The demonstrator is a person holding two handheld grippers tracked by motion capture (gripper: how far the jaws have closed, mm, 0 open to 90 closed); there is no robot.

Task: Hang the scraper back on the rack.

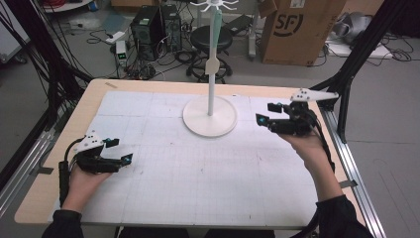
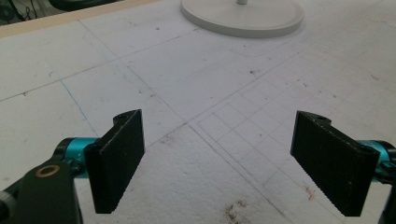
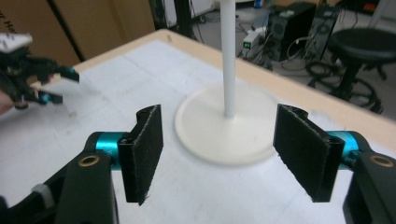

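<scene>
Left claw (image 1: 119, 150) nearest, low over the bench (image 1: 64, 173), jaws spread wide with nothing between them. From the left gripper view, bare gridded mat (image 2: 196, 84) under and ahead of the jaws, round white base well ahead and a bit right. Parked back and clear, likely to leave room for the other hand.

Right claw (image 1: 266, 115) farther up, held off the bench surface, jaws also wide and empty, aimed sideways at the stand. In the right gripper view, thin white pole (image 3: 228, 65) sits almost centred in the gap but ahead of the pads, not yet between them; disc base (image 3: 224, 126) just beyond the jaw tips. Wide opening fits a coming-in on the pole, or on something hung on it — cannot tell which from here.

Stand (image 1: 210, 115) mid-bench toward the far edge, just left of the right claw, well apart from the left claw. Upright on its broad base for stability; hook ring (image 1: 214, 6) up top, and a pale teal-and-white piece (image 1: 214, 49) hanging along the pole, well above claw height. Exact nature of the hanging piece too small to tell.

Beyond the bench: stool (image 1: 210, 39), computer towers (image 1: 153, 27), cardboard box (image 1: 297, 29) on the floor — background clutter only.
</scene>
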